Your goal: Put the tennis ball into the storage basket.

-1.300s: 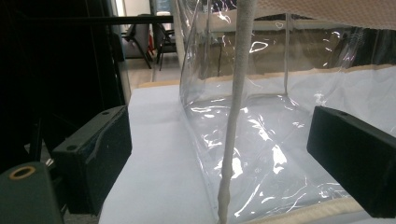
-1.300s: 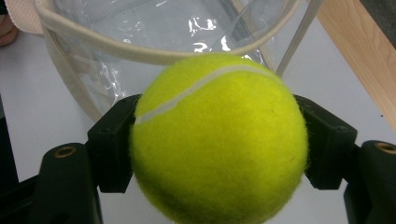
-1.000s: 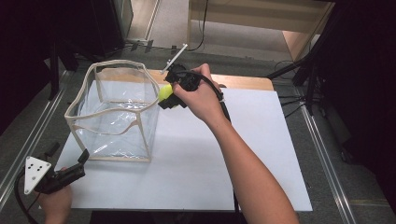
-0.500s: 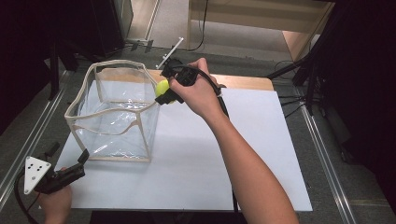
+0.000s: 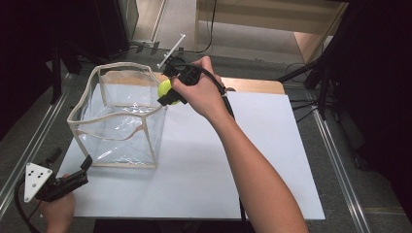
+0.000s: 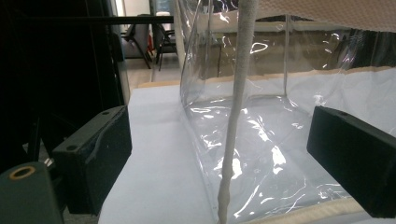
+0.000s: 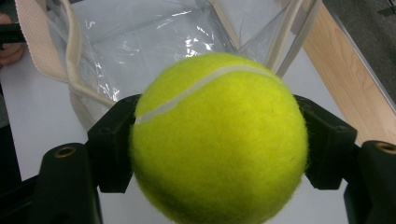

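A yellow-green tennis ball is clamped in my right gripper, held in the air over the right rim of a clear plastic bag with beige trim. The bag stands open on the white table. In the right gripper view the black jaws press both sides of the ball. My left gripper rests low at the table's front left corner. Its jaws stand wide apart either side of the bag's near beige corner seam, touching nothing.
The white table top stretches to the right of the bag, with a wooden strip along its far edge. Metal rails run beside the table. A white rod lies on the floor behind.
My right gripper has carried the ball leftward, from beside the bag's far right corner to over its right rim. The left gripper has stayed put.
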